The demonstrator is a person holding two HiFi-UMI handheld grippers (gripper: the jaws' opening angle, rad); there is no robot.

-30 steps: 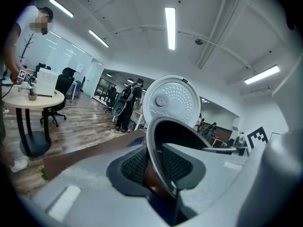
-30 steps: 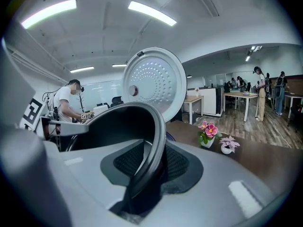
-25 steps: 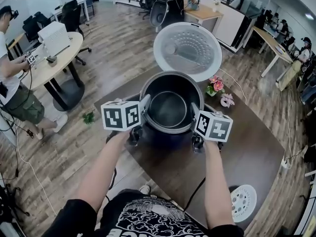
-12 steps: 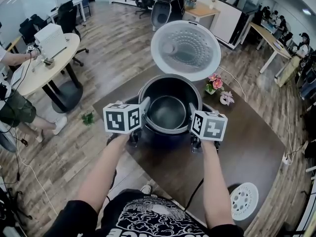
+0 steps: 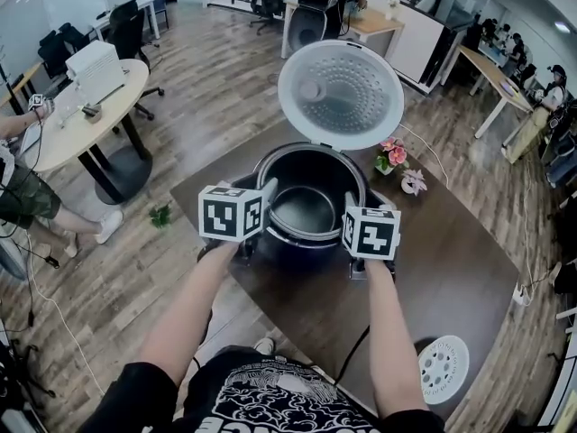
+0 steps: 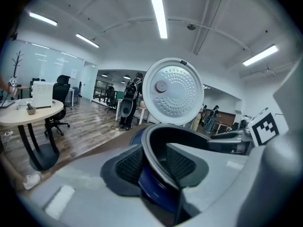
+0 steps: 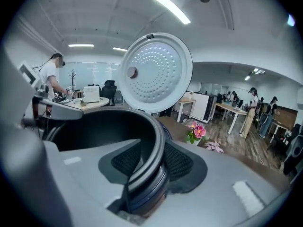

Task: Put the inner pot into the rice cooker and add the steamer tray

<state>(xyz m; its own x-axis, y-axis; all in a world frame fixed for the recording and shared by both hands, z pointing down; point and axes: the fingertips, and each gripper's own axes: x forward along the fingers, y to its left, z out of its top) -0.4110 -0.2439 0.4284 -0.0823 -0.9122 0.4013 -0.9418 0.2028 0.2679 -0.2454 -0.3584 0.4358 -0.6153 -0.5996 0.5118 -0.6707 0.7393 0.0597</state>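
The dark metal inner pot (image 5: 306, 210) sits inside the dark blue rice cooker (image 5: 290, 246), whose white lid (image 5: 341, 93) stands raised behind it. My left gripper (image 5: 263, 213) straddles the pot's left rim (image 6: 154, 141). My right gripper (image 5: 347, 215) straddles the right rim (image 7: 158, 148). Both sets of jaws have just been opening. The rim runs between each pair of mesh pads (image 6: 130, 164) (image 7: 179, 161), and a small gap shows beside it. The white perforated steamer tray (image 5: 444, 369) lies on the table at the lower right.
The cooker stands on a dark brown table (image 5: 451, 278), with small pots of pink flowers (image 5: 393, 156) to its right. A round table (image 5: 81, 115) with a white box and office chairs is at the far left. People stand at the room's edges.
The inner pot looks lower and settled in the cooker. Both marker cubes have rolled a little and shifted slightly inward. The hands have otherwise kept their places at the rim.
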